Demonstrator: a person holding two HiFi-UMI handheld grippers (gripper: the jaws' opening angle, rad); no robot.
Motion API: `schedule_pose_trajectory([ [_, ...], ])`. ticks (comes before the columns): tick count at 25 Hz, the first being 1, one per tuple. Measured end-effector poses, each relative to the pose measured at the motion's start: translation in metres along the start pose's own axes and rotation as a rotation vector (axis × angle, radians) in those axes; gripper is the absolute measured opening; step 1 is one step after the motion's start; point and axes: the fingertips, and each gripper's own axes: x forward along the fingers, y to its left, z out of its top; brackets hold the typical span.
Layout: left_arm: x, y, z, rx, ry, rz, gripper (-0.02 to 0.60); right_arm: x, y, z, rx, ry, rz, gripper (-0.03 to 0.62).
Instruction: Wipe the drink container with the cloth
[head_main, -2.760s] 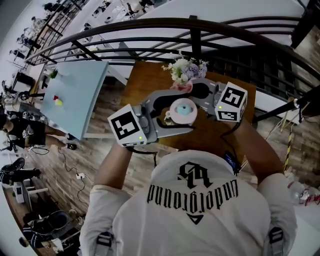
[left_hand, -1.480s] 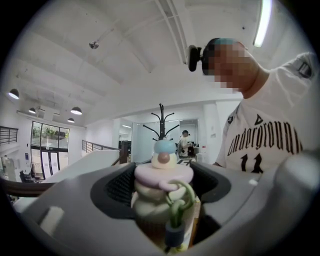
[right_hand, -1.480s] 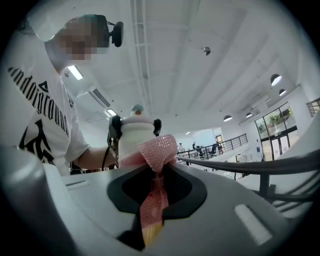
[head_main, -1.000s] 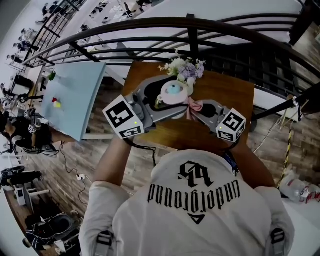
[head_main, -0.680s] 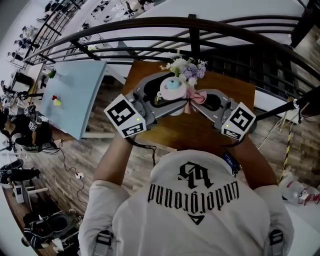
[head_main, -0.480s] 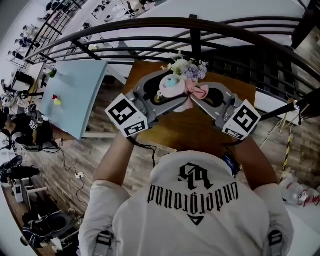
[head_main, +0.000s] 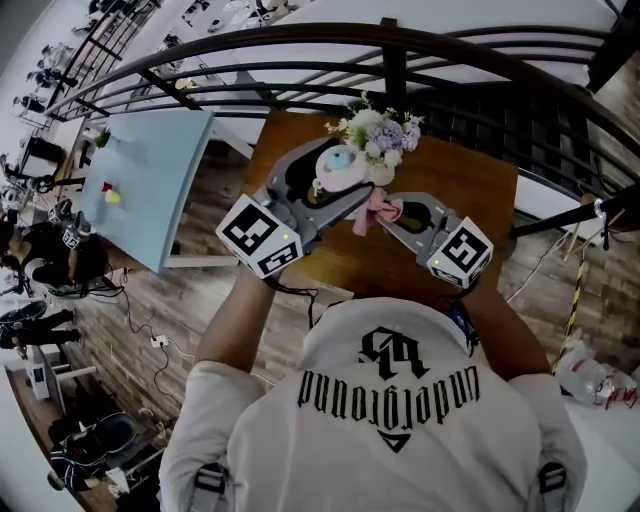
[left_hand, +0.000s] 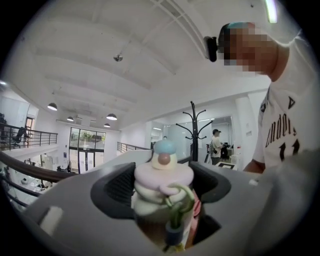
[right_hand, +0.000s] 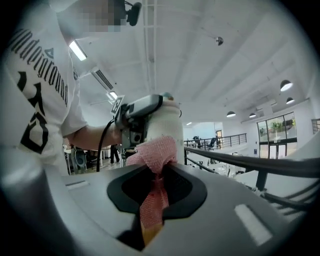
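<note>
The drink container (head_main: 340, 169) is a pale bottle with a pink swirled lid and a blue knob. My left gripper (head_main: 333, 192) is shut on it and holds it up over the wooden table (head_main: 455, 190); in the left gripper view the container (left_hand: 163, 192) fills the gap between the jaws. My right gripper (head_main: 384, 212) is shut on a pink checked cloth (head_main: 377, 208). In the right gripper view the cloth (right_hand: 155, 165) sticks up between the jaws and presses against the container's white side (right_hand: 165, 127).
A vase of pale flowers (head_main: 378, 135) stands on the table just behind the container. A dark curved railing (head_main: 300, 45) runs past the table's far edge. A light blue table (head_main: 140, 180) stands to the left, lower down.
The right gripper with the cloth has slid from the container's upper right side down to below it. The left gripper has shifted the container slightly toward the flowers.
</note>
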Motion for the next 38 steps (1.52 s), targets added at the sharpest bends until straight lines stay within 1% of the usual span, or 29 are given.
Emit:
schedule_pose_trajectory([
  [4,0.0,0.007,-0.015,-0.016,0.004,0.019,0.385,0.0,-0.004,-0.046,0.06,0.076,-0.004,0.051],
  [8,-0.002,0.016,-0.046,-0.036,0.04,0.033,0.385,-0.003,-0.014,-0.066,0.099,0.099,-0.033,0.051],
  [15,-0.002,0.017,-0.113,-0.057,0.106,0.049,0.385,-0.02,-0.048,-0.084,0.146,0.101,-0.176,0.051],
  [20,-0.009,0.024,-0.161,-0.075,0.153,0.067,0.385,-0.022,-0.063,-0.103,0.162,0.126,-0.249,0.051],
  [22,-0.012,0.026,-0.183,-0.075,0.188,0.066,0.385,-0.021,-0.067,-0.115,0.182,0.142,-0.269,0.051],
  [26,-0.013,0.029,-0.225,-0.061,0.256,0.042,0.385,-0.02,-0.078,-0.136,0.225,0.159,-0.293,0.051],
  [30,-0.008,0.024,-0.251,-0.036,0.284,0.025,0.385,-0.021,-0.078,-0.151,0.243,0.175,-0.306,0.051],
  [38,0.005,0.028,-0.31,-0.043,0.36,0.012,0.385,-0.015,-0.072,-0.193,0.25,0.249,-0.311,0.051],
])
